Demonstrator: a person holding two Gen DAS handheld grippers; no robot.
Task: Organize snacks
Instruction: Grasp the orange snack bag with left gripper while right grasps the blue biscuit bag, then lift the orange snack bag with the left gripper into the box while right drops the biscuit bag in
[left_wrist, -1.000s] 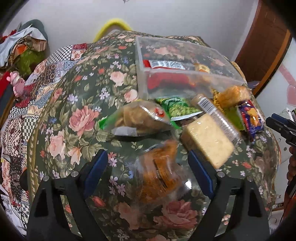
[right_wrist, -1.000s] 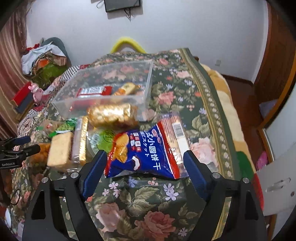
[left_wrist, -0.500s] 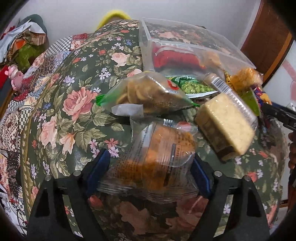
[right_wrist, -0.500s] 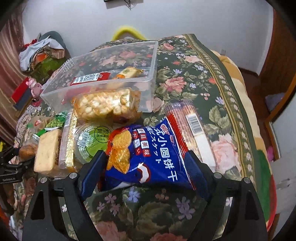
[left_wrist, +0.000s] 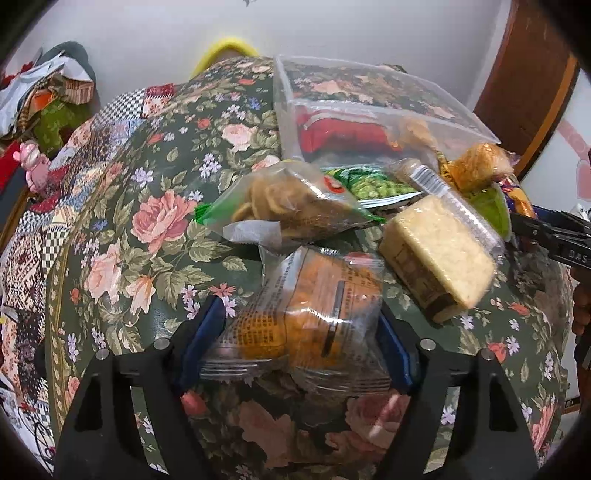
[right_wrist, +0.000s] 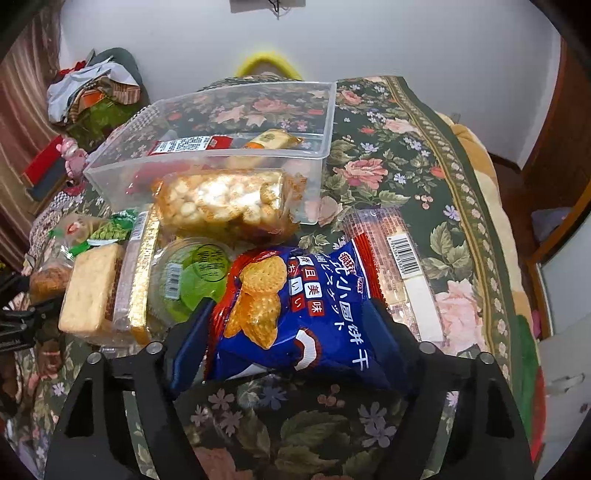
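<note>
Left gripper (left_wrist: 299, 332) closing around a clear packet of orange snacks (left_wrist: 317, 314) at six o'clock in the left wrist view; blue pads (left_wrist: 203, 332) right at the wrapper's two sides, real pinch or mere touch not possible to judge. Packet's long axis running roughly from six towards twelve, printed label side up, lying on the floral cloth (left_wrist: 147, 221).

Right gripper (right_wrist: 291, 339) likewise closing on a blue biscuit bag (right_wrist: 295, 314) at six o'clock in the right wrist view, pads hugging both sides of the bag, wrapper bulging between them. Bag's long axis tilted from seven towards one, red top edge pointing to one o'clock.

At twelve o'clock beyond both, a clear plastic bin (right_wrist: 325, 122) holding a red-labelled pack (right_wrist: 192, 144). Against its near wall, a puffed-cracker pack (right_wrist: 225, 199) lying crosswise, nine to three. At nine o'clock of the blue bag, a green jelly cup (right_wrist: 188, 277) and a square cracker stack (right_wrist: 92, 288).
</note>
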